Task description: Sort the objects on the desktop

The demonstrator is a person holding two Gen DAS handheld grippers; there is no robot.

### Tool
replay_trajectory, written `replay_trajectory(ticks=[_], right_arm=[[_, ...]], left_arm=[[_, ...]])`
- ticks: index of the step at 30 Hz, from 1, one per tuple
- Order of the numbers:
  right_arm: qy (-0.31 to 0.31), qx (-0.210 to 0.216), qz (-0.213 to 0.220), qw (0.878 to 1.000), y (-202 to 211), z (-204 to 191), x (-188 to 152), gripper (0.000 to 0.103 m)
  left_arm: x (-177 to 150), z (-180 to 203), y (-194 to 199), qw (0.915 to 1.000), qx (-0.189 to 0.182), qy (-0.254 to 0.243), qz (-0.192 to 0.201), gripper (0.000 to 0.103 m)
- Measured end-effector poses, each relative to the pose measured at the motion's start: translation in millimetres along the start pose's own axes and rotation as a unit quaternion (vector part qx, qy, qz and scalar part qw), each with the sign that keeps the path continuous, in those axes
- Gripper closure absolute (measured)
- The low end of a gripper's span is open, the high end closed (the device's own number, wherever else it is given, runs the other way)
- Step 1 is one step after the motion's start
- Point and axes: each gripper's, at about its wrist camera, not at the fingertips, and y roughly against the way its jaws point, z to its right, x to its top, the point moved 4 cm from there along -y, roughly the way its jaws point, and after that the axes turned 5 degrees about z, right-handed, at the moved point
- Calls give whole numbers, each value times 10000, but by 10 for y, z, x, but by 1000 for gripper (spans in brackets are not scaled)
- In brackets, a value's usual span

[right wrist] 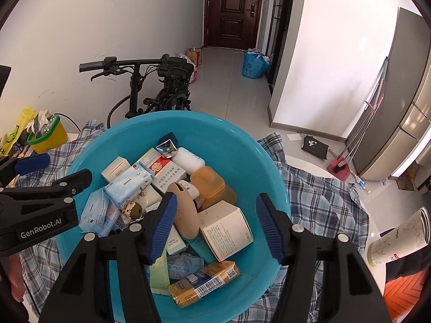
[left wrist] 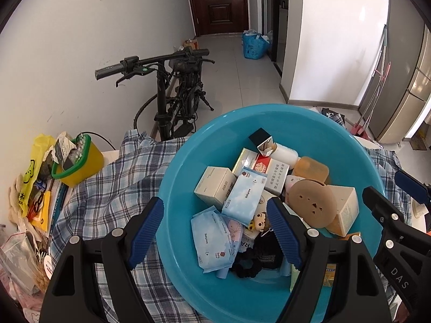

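You are holding both grippers spread over the blue basin [right wrist: 242, 145], gripping nothing.

Your left gripper [left wrist: 215, 231] is straddling the basin's left rim, jaws apart; your right gripper [right wrist: 215, 223] is hovering over the tan round piece [right wrist: 186, 212] and cream box [right wrist: 229, 231], jaws apart; the basin is sitting on the plaid cloth [right wrist: 317, 196], packed with boxes and tissue packs [left wrist: 212, 239].
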Motion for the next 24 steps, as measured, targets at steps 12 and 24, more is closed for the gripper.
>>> replay_trajectory(ticks=[12, 24], right_arm=[[-299, -159, 726, 9968, 215, 231, 0, 40], [-309, -238, 1363, 9899, 450, 304, 32, 4]], left_arm=[[97, -8, 471, 9890, -367, 266, 1410, 18], [86, 7, 748, 9724, -517, 354, 2247, 0]])
